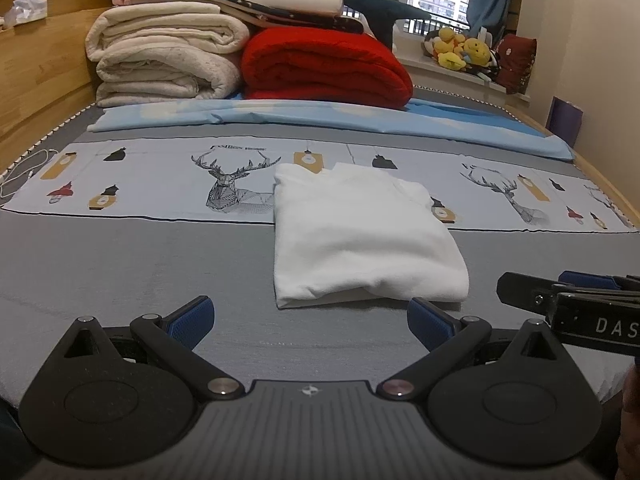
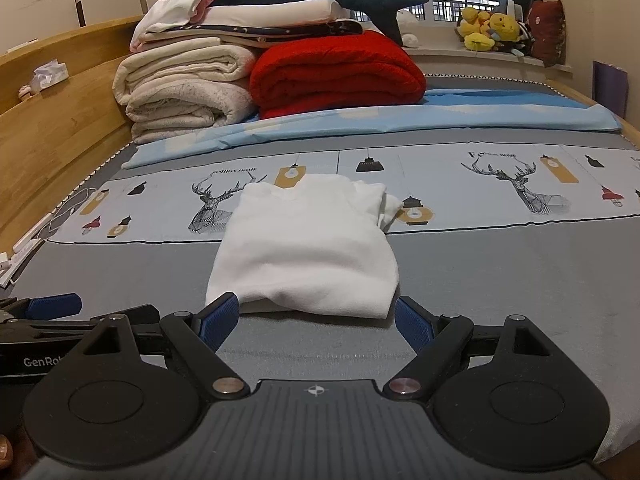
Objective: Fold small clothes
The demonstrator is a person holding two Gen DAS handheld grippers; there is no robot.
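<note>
A white garment (image 1: 360,240) lies folded into a neat rectangle on the grey bed sheet (image 1: 140,272); it also shows in the right wrist view (image 2: 308,252). My left gripper (image 1: 310,322) is open and empty, just short of the garment's near edge and a little to its left. My right gripper (image 2: 316,320) is open and empty, its blue fingers (image 2: 218,320) standing either side of the garment's near edge without touching it. The right gripper also shows at the right edge of the left wrist view (image 1: 560,296).
A printed deer-pattern cloth (image 1: 180,180) and a light blue sheet (image 1: 320,120) lie beyond the garment. Folded cream blankets (image 1: 160,60) and a red blanket (image 1: 324,68) are stacked at the back. A wooden bed frame (image 1: 36,80) runs along the left. Plush toys (image 1: 460,48) sit on the windowsill.
</note>
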